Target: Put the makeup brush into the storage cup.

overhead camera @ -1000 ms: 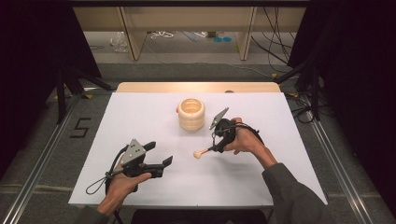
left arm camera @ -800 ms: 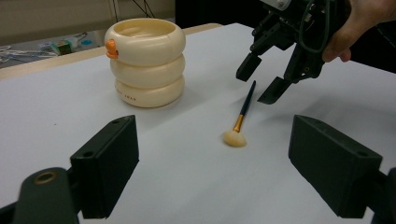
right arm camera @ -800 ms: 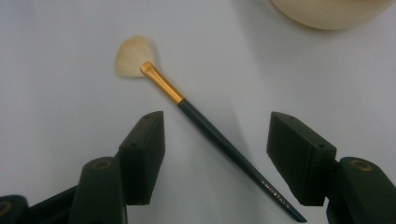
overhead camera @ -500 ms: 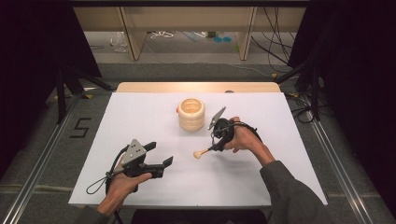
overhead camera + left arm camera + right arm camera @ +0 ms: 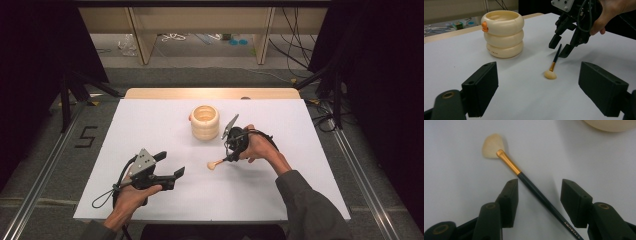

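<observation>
White table [image 5: 150, 125] spread wide, and the cream ringed pot [image 5: 205, 122] stands upright at its far middle, our landmark, unmoved from a second ago. Near the pot's front right side, the right gripper [image 5: 230, 159] is down over the brush [image 5: 220, 162]; its jaws have just been closing, now about half open, the dark handle lying between them, pads not yet pressing on it. The brush lies flat on the table just in front of the pot, fan bristles pointing away from the gripper, in the same spot as before. Well in front of the pot and to its left, the left gripper [image 5: 172, 165] hovers wide open, empty, unmoved.
</observation>
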A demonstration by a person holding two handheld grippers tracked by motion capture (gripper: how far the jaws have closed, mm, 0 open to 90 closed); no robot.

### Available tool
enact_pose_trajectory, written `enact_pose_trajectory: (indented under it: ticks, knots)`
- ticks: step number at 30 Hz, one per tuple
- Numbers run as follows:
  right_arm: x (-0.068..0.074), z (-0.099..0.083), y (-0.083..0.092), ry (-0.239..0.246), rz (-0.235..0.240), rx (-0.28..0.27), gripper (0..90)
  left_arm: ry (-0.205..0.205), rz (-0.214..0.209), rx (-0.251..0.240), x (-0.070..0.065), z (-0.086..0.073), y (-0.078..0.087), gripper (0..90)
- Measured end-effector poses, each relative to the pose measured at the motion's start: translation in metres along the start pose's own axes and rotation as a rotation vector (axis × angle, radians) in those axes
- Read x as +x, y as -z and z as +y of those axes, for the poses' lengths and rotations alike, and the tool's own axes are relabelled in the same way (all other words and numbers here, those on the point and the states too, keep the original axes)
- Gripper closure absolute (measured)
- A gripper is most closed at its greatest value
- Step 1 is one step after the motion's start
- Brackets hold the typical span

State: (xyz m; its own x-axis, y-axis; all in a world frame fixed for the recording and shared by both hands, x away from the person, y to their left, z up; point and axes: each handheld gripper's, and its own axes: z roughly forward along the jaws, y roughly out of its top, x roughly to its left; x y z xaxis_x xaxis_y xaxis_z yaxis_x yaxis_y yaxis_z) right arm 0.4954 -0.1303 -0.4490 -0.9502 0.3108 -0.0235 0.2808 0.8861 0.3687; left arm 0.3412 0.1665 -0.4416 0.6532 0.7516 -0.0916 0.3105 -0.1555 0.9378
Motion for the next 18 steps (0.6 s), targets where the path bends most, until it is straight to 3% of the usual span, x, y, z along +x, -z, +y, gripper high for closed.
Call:
enact_pose_trajectory:
  ticks: [5,15,16,18]
  knots:
    - [-0.0001,0.0005,-0.0020,-0.002,-0.003,0.004,49.6,-0.015,-0.002,0.004,0.0002,0.0002,-0.0001,15.9]
    - [0.0001,0.0017,-0.0076,0.014,0.022,0.012,50.9,0.003,0.002,-0.002,0.0000,0.0003,0.0002,15.9]
    - [0.0007,0.0022,-0.0076,0.010,0.019,0.013,51.4,-0.013,-0.004,-0.006,0.0019,0.0007,0.0003,15.9]
    - [-0.0002,0.0024,-0.0082,0.018,0.025,0.006,52.0,0.002,0.007,-0.002,0.0016,0.0007,0.0009,15.9]
